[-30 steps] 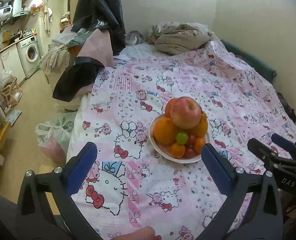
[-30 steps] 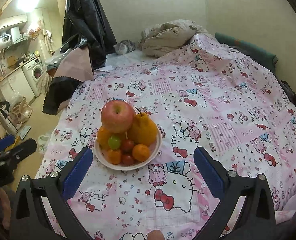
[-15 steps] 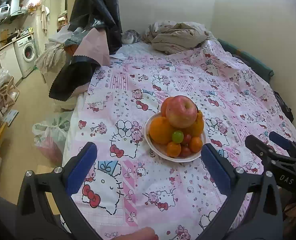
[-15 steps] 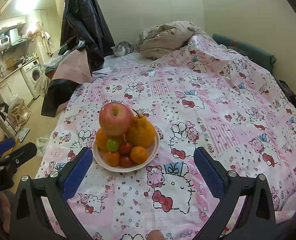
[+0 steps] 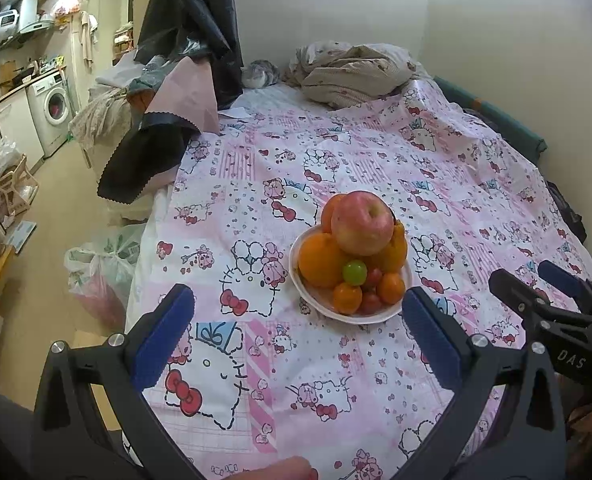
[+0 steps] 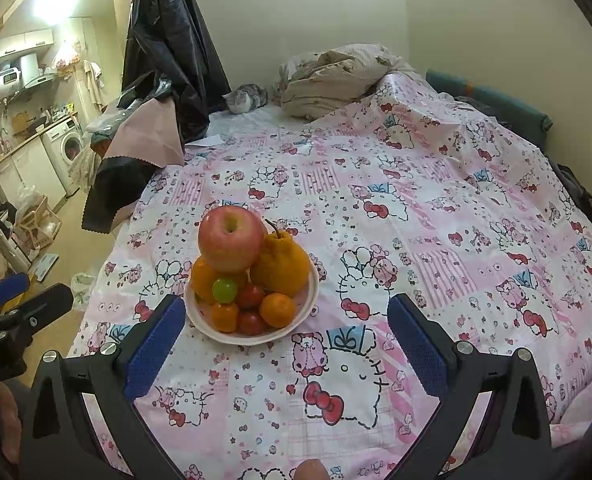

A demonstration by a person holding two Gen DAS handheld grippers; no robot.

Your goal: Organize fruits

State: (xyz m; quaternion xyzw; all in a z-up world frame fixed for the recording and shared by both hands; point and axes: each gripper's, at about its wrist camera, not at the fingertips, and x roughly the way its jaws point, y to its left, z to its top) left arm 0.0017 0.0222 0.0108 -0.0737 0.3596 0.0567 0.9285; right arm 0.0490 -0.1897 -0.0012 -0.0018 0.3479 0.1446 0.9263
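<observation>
A white bowl [image 5: 405, 298] [image 6: 311, 300] heaped with fruit stands on the pink cartoon-print bedspread [image 5: 375, 168]. A red apple [image 5: 361, 223] [image 6: 230, 238] tops the pile. Under it lie oranges [image 5: 319, 260], a bumpy orange citrus [image 6: 282, 260], a green grape [image 5: 354, 272] [image 6: 224, 289], small tangerines and red tomatoes. My left gripper [image 5: 296, 330] is open and empty, hovering just short of the bowl. My right gripper [image 6: 286, 338] is open and empty, the bowl between and beyond its fingertips. Each gripper shows at the edge of the other's view.
A crumpled blanket [image 5: 355, 70] and a grey cat [image 6: 246, 98] lie at the bed's far end. Dark coats and cloths [image 5: 176, 92] hang over the left edge. A plastic bag [image 5: 100, 272] sits on the floor. A wall bounds the right side.
Both grippers have drawn back and risen slightly; the bowl sits a little lower and farther in both views. The fruit has not moved.
</observation>
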